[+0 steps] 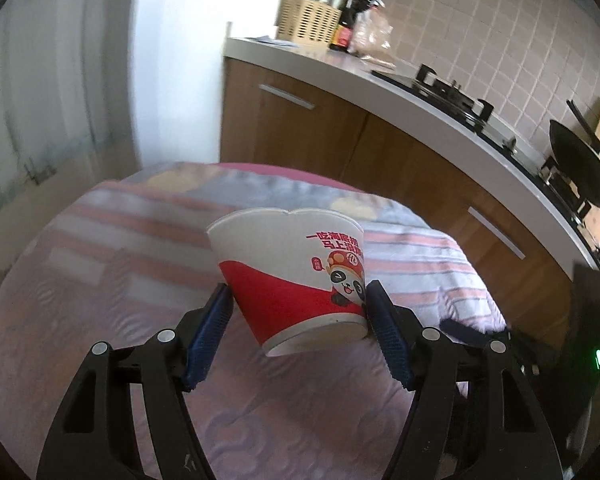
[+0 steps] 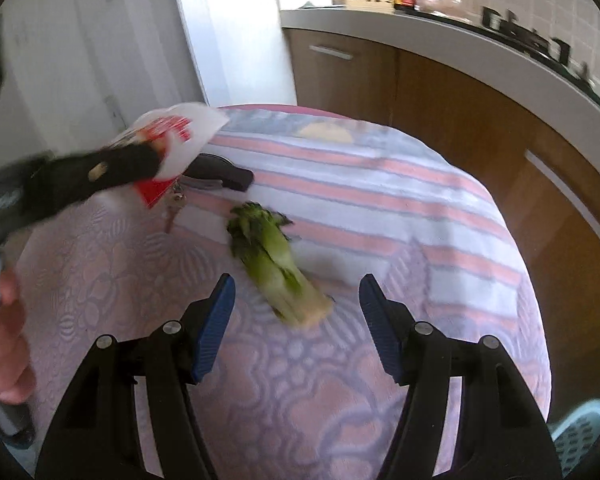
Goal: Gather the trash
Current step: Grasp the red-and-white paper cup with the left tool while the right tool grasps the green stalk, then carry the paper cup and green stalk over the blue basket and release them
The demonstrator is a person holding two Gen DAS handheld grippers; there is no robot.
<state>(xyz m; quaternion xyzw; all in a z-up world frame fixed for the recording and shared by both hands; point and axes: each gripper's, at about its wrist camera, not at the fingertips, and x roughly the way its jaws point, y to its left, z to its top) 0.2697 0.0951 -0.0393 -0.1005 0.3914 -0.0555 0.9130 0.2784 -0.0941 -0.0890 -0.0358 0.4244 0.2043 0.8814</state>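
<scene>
My left gripper point(image 1: 298, 300) is shut on a red and white paper cup point(image 1: 296, 276) with a panda print, held tilted above the round table. The cup's rim is dented. In the right wrist view the same cup point(image 2: 172, 136) shows at the upper left, held by the left gripper point(image 2: 140, 160). My right gripper point(image 2: 296, 290) is open, just short of a green vegetable stump point(image 2: 278, 268) that lies on the tablecloth between its fingers' line.
The round table point(image 2: 340, 184) has a pink and striped cloth. A black key fob with keys point(image 2: 216, 176) lies near the cup. Behind stand wooden cabinets point(image 1: 312, 128), a counter with a basket point(image 1: 306, 20), bottle and stove.
</scene>
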